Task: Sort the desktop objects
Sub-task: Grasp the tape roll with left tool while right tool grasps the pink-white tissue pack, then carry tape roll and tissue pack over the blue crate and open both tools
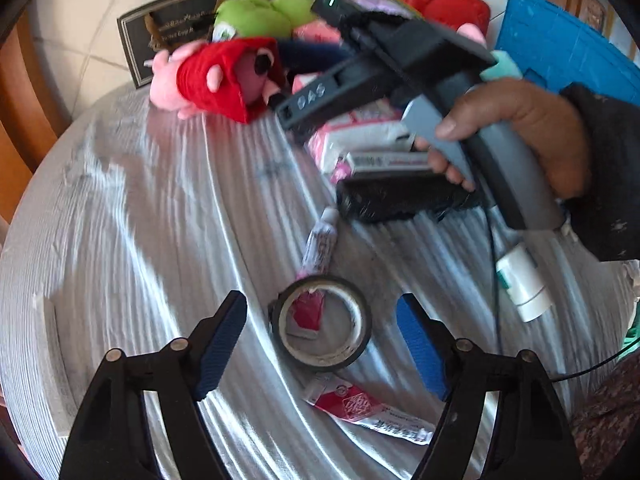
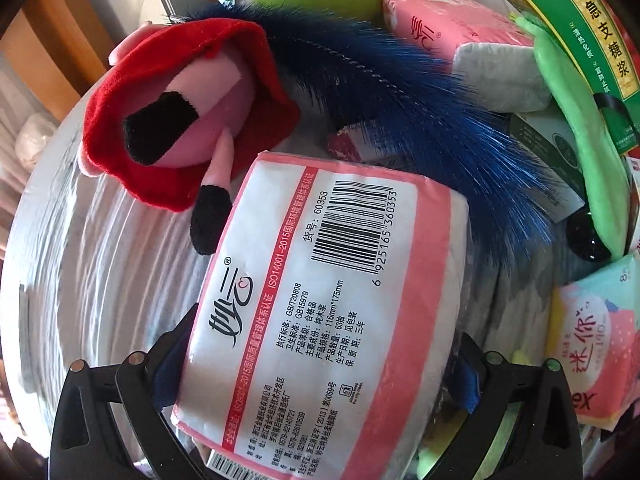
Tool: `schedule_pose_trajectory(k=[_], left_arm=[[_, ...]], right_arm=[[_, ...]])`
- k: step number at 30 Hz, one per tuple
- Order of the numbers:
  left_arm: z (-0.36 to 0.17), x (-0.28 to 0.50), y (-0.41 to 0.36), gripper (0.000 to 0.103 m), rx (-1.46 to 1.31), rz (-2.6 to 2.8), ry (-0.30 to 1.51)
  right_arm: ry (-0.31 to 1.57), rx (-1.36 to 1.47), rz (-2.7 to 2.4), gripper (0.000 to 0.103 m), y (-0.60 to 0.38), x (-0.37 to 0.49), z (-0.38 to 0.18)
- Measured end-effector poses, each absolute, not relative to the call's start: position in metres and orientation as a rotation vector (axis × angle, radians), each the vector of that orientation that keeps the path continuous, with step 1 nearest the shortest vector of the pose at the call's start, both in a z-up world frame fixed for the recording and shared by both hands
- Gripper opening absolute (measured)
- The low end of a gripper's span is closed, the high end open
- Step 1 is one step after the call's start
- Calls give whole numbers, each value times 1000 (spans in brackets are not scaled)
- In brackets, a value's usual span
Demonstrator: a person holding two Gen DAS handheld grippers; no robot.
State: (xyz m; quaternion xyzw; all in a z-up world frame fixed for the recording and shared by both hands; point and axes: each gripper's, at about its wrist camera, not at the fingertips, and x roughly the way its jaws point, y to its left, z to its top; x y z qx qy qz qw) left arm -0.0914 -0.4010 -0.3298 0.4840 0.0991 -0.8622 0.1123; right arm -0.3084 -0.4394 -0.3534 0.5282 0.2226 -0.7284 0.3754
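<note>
Here, tape roll (image 1: 323,321) between open jaws

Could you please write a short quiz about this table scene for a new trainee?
1. True or false: the left gripper already squeezes the tape roll.
2. What lies between the right gripper's fingers?
A. a green box
B. a pink-and-white tissue pack
C. a toothpaste tube
3. Fill in: the plush pig wears a ____ hood.

Key:
1. False. The roll lies between open jaws; the blue pads are clear of it.
2. B, the tissue pack.
3. Red.
</note>
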Motion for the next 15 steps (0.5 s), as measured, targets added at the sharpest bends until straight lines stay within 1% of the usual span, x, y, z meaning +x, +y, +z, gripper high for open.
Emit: schedule_pose_trajectory(k=[1, 6, 7, 9, 11, 15], left_arm=[[-334, -91, -403, 73, 1428, -2527, 309], [-349, -93, -409, 58, 1465, -2501, 407], [-349, -93, -407, 57, 1462, -2499, 389], [-349, -94, -402, 56, 1460, -2500, 347], [-346, -93, -400, 56, 1459, -2495, 326], [-326, -85, -394, 56, 1379, -2539, 264]], right_arm=[[571, 1348, -1866, 103, -439, -308, -353], [566, 1325, -1885, 103, -439, -308, -351], [570, 1319, -1886, 102, -439, -307, -350], [584, 1301, -1888, 97, -440, -306, -349], [582, 1265, -1874, 89, -438, -304, -344], [509, 1259, -1831, 87, -427, -307, -327]])
